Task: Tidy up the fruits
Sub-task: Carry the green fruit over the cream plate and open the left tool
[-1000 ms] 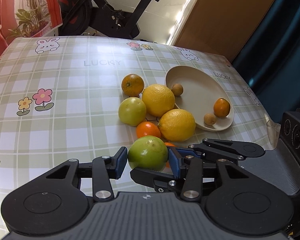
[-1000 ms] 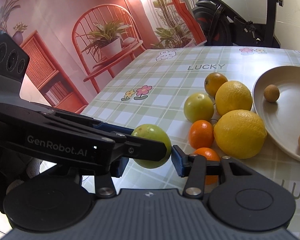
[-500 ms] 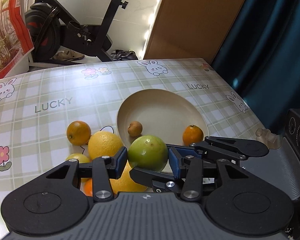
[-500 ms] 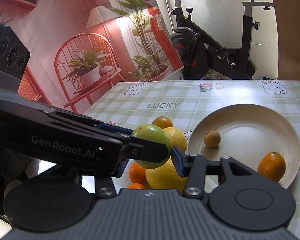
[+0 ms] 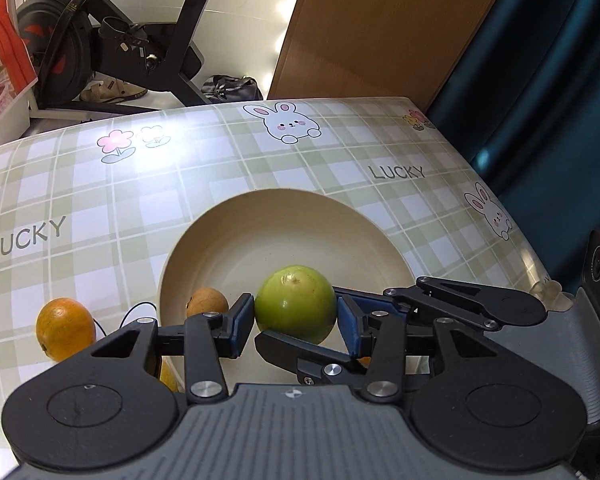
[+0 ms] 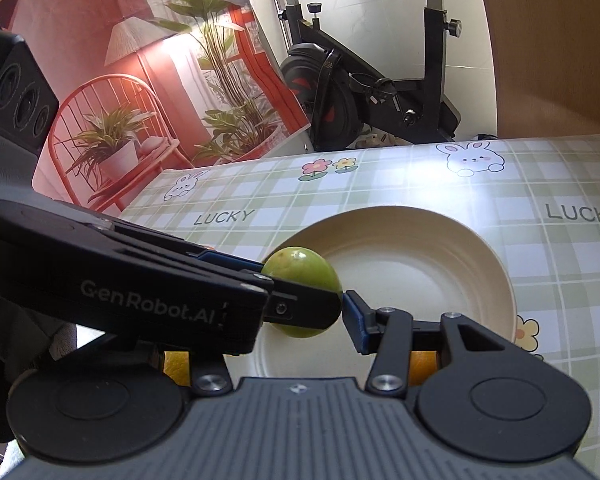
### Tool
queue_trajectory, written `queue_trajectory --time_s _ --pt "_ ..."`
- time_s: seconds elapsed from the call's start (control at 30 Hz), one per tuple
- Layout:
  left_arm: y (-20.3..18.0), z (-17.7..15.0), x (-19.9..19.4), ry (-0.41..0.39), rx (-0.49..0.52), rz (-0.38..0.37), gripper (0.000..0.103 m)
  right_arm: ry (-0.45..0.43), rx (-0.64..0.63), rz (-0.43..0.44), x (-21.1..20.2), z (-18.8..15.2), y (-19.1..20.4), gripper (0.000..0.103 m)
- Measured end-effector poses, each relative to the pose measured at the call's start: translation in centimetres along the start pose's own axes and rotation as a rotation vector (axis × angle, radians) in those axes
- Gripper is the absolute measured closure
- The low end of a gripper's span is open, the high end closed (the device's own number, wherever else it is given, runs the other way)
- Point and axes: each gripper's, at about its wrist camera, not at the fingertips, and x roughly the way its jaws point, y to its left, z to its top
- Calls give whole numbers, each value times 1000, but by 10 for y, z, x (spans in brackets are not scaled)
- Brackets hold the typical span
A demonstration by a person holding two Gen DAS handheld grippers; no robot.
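Both grippers have carried the green fruit [image 5: 295, 303] away from the pile of citrus on the checked tablecloth [image 5: 100, 216], and it now hangs over the cream plate [image 5: 260, 220], so the transfer looks nearly done and only the lowering and letting go remain. The left gripper [image 5: 296, 322] holds the fruit at a narrow opening between its blue pads; the right gripper [image 6: 342, 312] has its fingers at the same fruit, and whether it truly presses I cannot tell. A small brown fruit [image 5: 207, 301] lies in the plate just left of the held one, and an orange [image 5: 65, 328] sits outside the rim. The plate's far half is bare, with open cloth beyond before the table edge.
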Motion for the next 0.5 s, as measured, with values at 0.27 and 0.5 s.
queue_trajectory --time_s 0.27,0.5 --pt "9 21 29 15 -44 14 54 31 11 -37 23 17 -19 54" --pt "13 31 40 8 -60 18 54 39 20 -60 36 26 -28 54"
